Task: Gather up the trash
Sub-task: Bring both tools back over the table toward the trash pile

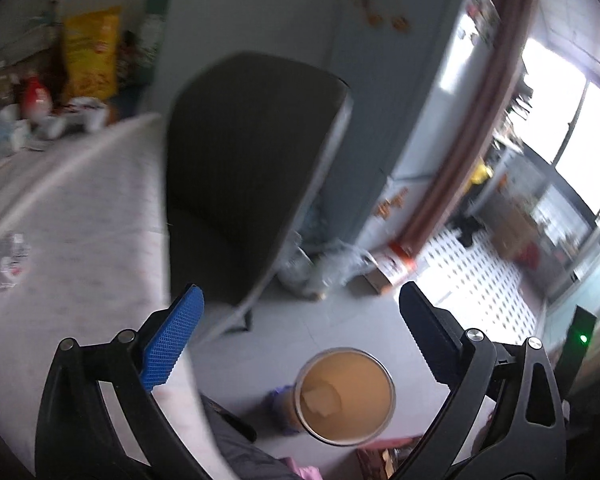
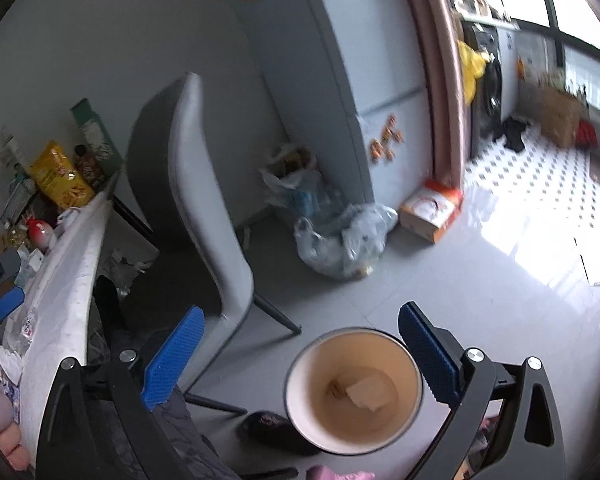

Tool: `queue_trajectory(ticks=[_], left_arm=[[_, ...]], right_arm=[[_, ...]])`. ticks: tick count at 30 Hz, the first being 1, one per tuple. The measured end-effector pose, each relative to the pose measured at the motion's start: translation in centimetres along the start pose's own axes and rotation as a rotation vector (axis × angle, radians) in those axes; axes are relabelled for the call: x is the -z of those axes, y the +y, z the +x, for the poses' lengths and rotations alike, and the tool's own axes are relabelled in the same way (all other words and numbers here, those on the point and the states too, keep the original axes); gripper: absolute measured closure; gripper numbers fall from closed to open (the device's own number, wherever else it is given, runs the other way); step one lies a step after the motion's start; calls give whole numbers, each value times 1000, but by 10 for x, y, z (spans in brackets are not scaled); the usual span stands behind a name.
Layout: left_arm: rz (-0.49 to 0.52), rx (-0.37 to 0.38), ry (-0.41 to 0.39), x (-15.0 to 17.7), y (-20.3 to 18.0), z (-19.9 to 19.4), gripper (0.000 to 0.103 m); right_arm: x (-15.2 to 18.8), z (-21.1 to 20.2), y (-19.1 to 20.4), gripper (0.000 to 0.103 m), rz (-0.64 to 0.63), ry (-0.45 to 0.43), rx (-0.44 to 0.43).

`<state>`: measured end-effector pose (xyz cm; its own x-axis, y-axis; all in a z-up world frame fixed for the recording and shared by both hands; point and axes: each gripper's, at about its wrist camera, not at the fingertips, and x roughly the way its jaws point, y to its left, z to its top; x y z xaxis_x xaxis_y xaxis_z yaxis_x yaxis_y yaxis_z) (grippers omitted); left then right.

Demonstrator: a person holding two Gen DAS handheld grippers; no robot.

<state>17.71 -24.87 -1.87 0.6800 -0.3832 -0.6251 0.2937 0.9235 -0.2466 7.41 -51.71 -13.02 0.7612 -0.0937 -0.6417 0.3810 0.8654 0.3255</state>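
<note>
Left claw [image 1: 300, 320] and right claw [image 2: 300, 336], both spread wide and holding nothing, above the round tan-lined waste bin [image 2: 354, 390] beside the grey chair [image 2: 204, 208].

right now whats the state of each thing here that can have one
left gripper: open, nothing held
right gripper: open, nothing pressed between its pads
bin: upright on the floor, open top, a scrap of paper at the bottom
chair: upright, pushed in at the table
plastic bags: crumpled on the floor by the fridge

Window glare [image 1: 560, 120], motion blur, fisheye edges
</note>
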Motion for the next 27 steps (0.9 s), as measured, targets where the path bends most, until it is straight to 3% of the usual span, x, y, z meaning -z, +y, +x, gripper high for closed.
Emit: queue_trajectory(ticks=[9, 15, 27], left_arm=[[-138, -175, -151, 4, 75, -56, 6], [-178, -216, -251, 18, 114, -94, 6], [-201, -300, -315, 35, 178, -149, 6]], right_arm=[[4, -26, 88, 7, -201, -38, -179], [14, -39, 135, 7, -248, -53, -289], [35, -53, 219, 7, -352, -62, -444]])
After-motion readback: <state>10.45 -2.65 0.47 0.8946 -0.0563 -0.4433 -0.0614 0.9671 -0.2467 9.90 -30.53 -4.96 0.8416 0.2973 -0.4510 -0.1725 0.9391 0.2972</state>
